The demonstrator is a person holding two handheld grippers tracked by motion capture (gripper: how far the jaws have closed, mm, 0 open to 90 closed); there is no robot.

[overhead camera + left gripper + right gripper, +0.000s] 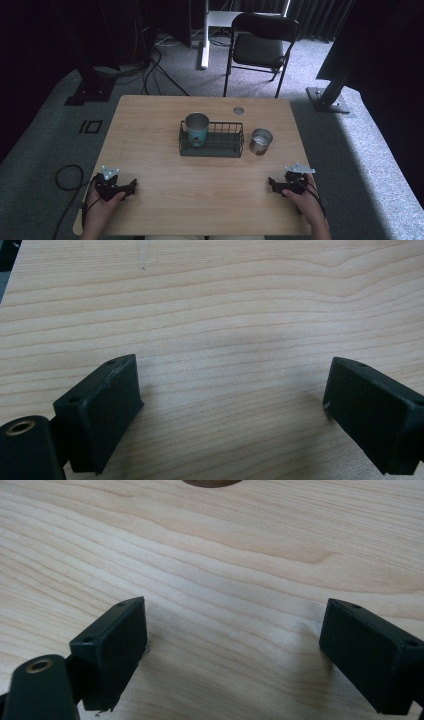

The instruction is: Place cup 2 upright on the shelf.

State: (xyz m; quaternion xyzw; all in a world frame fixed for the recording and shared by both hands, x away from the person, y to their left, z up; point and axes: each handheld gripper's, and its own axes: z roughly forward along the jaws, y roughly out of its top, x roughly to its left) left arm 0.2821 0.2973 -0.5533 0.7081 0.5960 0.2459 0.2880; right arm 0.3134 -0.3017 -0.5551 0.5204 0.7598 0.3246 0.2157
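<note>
From the high view, your left gripper (131, 187) rests near the front left corner of the wooden table (150, 150), held in your left hand (102, 202), and your right gripper (271, 182) rests near the front right corner in your right hand (306, 197); both point inward toward the middle of the table and sit well apart from each other. Farther back, around the middle of the table, stands a black wire basket (220, 142), and a metal cup with a teal band (196, 129) stands upright in its left end. A second, shorter metal cup (260, 141) stands upright on the bare wood just beside the basket's right end, apart from it as far as you can tell. Both cups are well away from either gripper. A small round grommet (238, 110) sits in the tabletop behind the basket, and a black folding chair (260, 47) stands on the carpet beyond the far edge. In the left gripper view, your left gripper (232, 395) has its two black jaws spread wide with nothing but wood grain between them. In the right gripper view, your right gripper (235, 637) shows the same: jaws wide apart over bare table, holding nothing, with a dark round shape (212, 482) cut off at the top edge.
</note>
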